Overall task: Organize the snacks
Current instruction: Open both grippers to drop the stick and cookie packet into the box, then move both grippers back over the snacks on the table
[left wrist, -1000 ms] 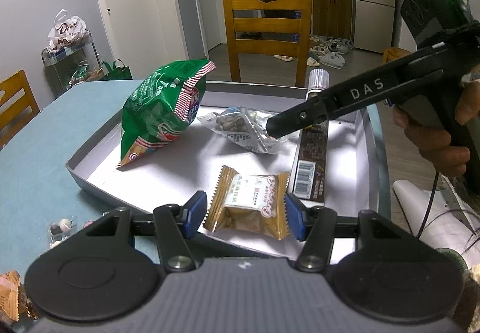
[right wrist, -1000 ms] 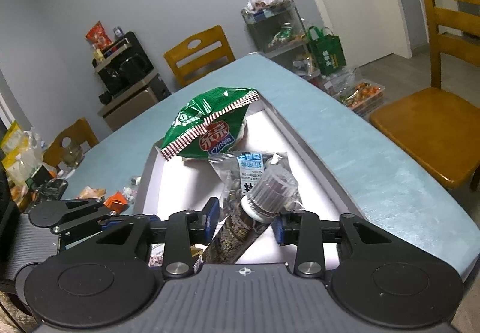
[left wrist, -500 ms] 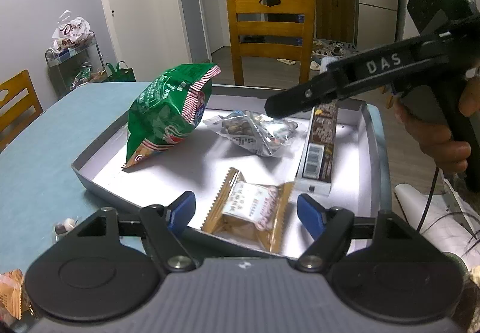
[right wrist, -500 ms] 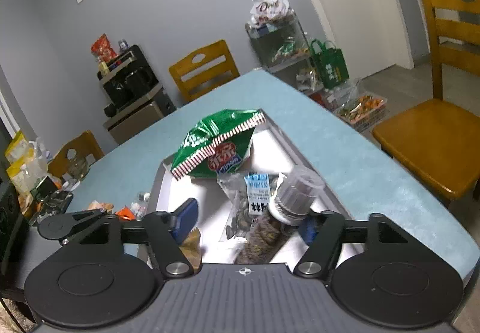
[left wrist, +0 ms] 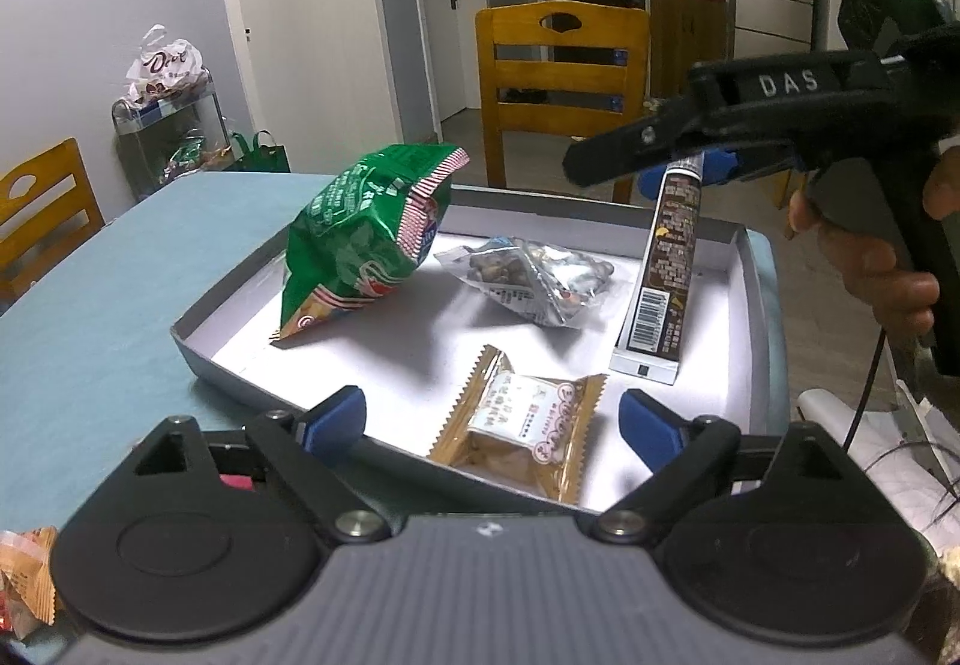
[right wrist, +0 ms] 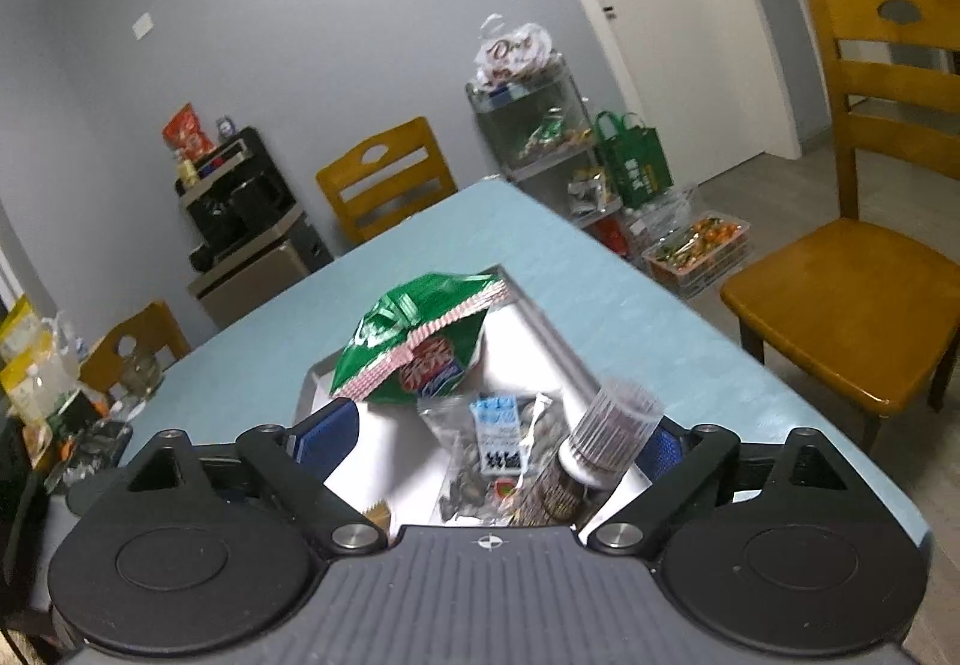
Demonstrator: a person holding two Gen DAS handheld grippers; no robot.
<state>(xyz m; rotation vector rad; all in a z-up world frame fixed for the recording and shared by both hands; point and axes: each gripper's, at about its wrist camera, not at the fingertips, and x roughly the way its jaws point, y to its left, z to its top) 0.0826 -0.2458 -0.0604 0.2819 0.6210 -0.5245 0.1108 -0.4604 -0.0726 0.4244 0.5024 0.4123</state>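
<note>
A grey tray (left wrist: 198, 347) with a white floor sits on the blue table. In it lie a green chip bag (left wrist: 360, 239), a clear bag of nuts (left wrist: 528, 275), a brown wrapped cake (left wrist: 522, 425) and a tall dark tube box (left wrist: 666, 269) leaning up at the right. My left gripper (left wrist: 492, 419) is open, just in front of the cake. My right gripper (right wrist: 486, 440) is open above the tray, with the tube's ribbed cap (right wrist: 612, 419) close to its right finger. The right gripper also shows in the left wrist view (left wrist: 690, 149).
A wooden chair (left wrist: 564, 83) stands behind the tray. Loose snack packets (left wrist: 24, 575) lie on the table at my lower left. A glass shelf with bags (right wrist: 528, 119) and more chairs (right wrist: 384, 185) stand by the wall. The table edge (right wrist: 750, 395) runs at the right.
Both grippers opened: the left let go of the brown cake, the right let go of the tube box. Both pulled back and up from the tray.
</note>
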